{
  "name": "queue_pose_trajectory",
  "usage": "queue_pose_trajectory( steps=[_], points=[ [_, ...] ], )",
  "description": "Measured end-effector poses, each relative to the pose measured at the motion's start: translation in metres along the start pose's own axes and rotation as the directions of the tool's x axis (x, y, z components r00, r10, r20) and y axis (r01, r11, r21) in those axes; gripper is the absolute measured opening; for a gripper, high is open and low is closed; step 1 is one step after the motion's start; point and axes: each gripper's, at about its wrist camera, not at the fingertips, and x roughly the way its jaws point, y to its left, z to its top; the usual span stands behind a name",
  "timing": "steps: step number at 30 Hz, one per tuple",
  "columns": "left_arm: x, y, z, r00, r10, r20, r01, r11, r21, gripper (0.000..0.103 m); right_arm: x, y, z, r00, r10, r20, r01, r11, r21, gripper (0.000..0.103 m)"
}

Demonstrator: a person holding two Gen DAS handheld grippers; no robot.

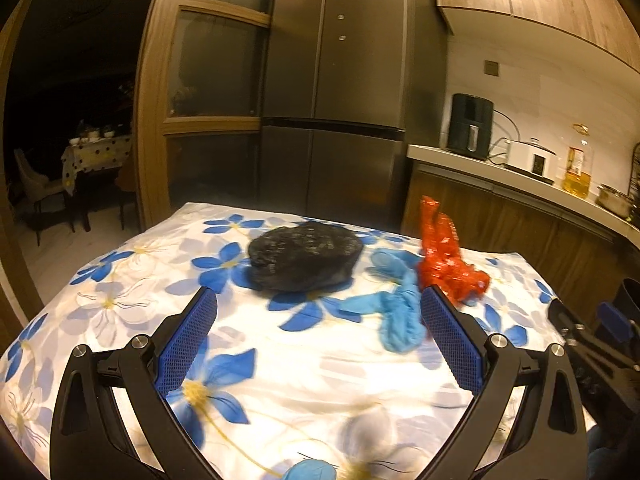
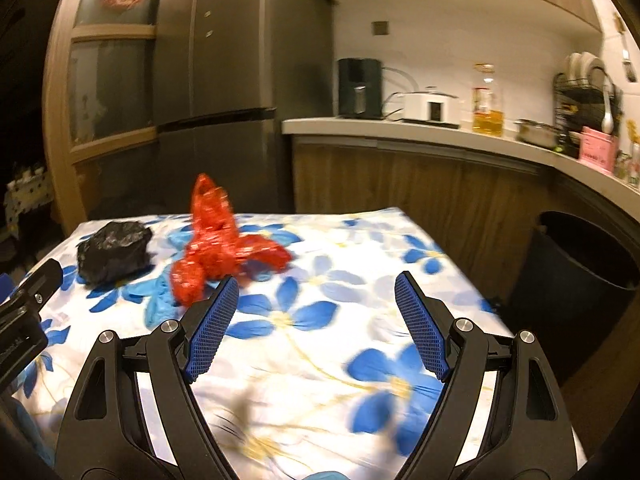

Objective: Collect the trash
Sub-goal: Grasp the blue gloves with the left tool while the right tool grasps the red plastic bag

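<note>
Three pieces of trash lie on a table with a blue-flower cloth [image 1: 280,380]. A crumpled black bag [image 1: 305,258] lies at the far middle, a crumpled blue glove [image 1: 396,312] to its right, and a red plastic bag [image 1: 446,258] beyond the glove. My left gripper [image 1: 318,300] is open and empty, just short of the black bag and glove. My right gripper [image 2: 316,284] is open and empty, with the red bag [image 2: 218,248], the blue glove [image 2: 158,304] and the black bag [image 2: 114,250] ahead to its left.
A dark trash bin [image 2: 576,280] stands on the floor right of the table [image 2: 360,300]. Behind are a fridge [image 1: 336,80], a wooden cabinet and a counter [image 2: 440,130] with appliances, an oil bottle and a pot. A dining table [image 1: 94,152] stands in the dark room at left.
</note>
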Motion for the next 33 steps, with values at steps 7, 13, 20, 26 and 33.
queue_pose_trajectory(
  steps=[7, 13, 20, 26, 33],
  points=[
    [0.003, 0.023, 0.006, 1.000, 0.016, 0.002, -0.015, 0.997, -0.071, 0.097, 0.035, 0.049, 0.004, 0.995, 0.092, -0.035, -0.094, 0.993, -0.068, 0.076],
    [0.003, 0.035, 0.008, 1.000, 0.025, 0.006, -0.024, 0.995, -0.095, 0.097, 0.058, 0.074, -0.001, 0.988, 0.121, -0.092, -0.131, 0.985, -0.115, 0.056],
    [0.007, 0.037, 0.006, 1.000, 0.013, -0.014, -0.014, 0.995, -0.097, 0.097, 0.073, 0.077, -0.006, 0.977, 0.143, -0.159, -0.161, 0.981, -0.106, 0.013],
    [0.010, 0.024, 0.006, 1.000, 0.000, -0.024, -0.001, 0.998, -0.057, 0.097, 0.042, 0.050, 0.000, 0.990, 0.127, -0.065, -0.130, 0.990, -0.049, 0.005],
    [0.029, -0.018, 0.006, 0.997, -0.056, -0.046, 0.056, 0.998, -0.011, 0.097, -0.008, 0.008, 0.000, 0.997, 0.074, 0.031, -0.075, 0.997, 0.002, 0.005]
  ],
)
